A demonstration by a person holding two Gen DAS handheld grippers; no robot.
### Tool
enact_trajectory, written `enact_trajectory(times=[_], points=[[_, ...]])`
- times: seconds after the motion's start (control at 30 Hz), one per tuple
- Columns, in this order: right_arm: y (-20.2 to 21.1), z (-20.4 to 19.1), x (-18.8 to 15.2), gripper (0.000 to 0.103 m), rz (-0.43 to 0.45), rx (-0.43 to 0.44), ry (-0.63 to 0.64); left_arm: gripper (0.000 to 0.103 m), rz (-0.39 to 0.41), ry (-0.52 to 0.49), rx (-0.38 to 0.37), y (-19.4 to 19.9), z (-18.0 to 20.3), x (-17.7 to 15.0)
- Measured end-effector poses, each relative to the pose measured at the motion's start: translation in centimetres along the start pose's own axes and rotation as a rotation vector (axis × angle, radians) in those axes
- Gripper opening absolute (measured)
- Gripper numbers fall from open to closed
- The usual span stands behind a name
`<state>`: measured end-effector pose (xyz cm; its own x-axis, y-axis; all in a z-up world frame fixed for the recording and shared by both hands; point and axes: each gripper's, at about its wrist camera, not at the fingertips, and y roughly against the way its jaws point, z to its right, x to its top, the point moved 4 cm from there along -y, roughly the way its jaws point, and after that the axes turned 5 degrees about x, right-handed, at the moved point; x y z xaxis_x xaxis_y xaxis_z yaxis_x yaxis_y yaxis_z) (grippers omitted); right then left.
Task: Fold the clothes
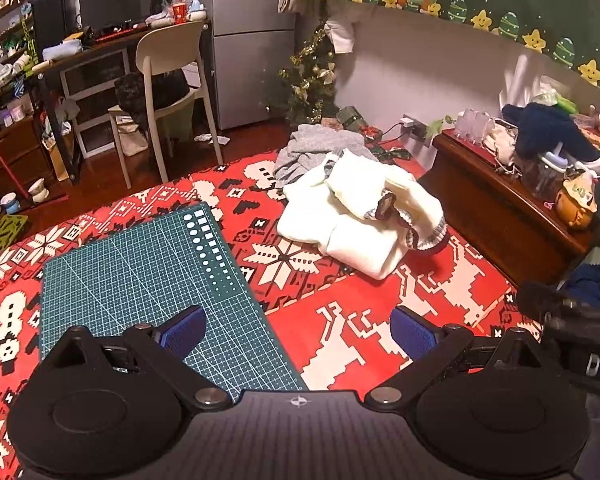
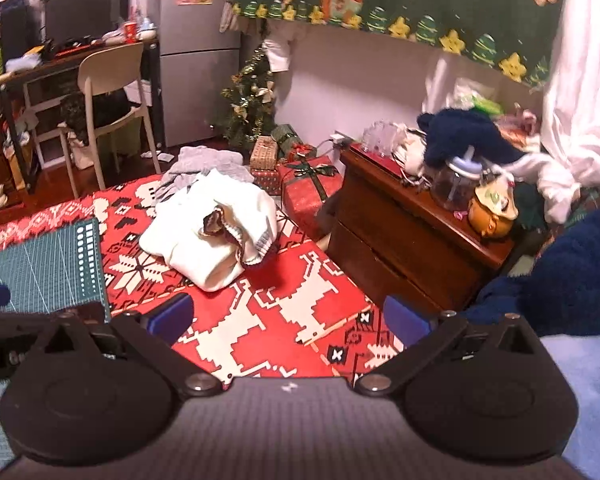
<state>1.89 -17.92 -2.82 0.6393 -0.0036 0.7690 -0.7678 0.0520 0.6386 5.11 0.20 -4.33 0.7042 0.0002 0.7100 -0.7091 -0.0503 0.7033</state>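
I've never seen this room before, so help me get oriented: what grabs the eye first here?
A crumpled cream sweater lies heaped on the loud red-and-white patterned rug, with a grey garment behind it. A green cutting mat lies to its left, and a small Christmas tree stands by the far wall.

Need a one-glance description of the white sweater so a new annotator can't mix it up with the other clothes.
Start at the red patterned blanket with white snowflakes. Near its far edge, right of the green cutting mat, lies a crumpled heap: the white sweater. Unlike the grey garment behind it, it is cream with dark-striped ribbed cuffs.
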Motion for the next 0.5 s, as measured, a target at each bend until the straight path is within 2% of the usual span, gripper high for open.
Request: enact_trajectory(times=[0.13, 0.3, 0.5], points=[[-1.1, -0.2, -0.2, 0.102, 0.019, 0.009, -0.014, 0.099, 0.034, -0.016, -0.017, -1.1, -0.1, 0.4], [-2.1, 0.1, -0.9, 0.102, 0.053, 0.097, -0.068, 0.099, 0.04, -0.062, 0.001, -2.7, 0.2, 1.0], [-4.5, 0.3, -0.9, 0.102, 0.058, 0.039, -0.036, 0.099, 0.061, -0.064, -0.045, -5.0, 1.0, 1.2]])
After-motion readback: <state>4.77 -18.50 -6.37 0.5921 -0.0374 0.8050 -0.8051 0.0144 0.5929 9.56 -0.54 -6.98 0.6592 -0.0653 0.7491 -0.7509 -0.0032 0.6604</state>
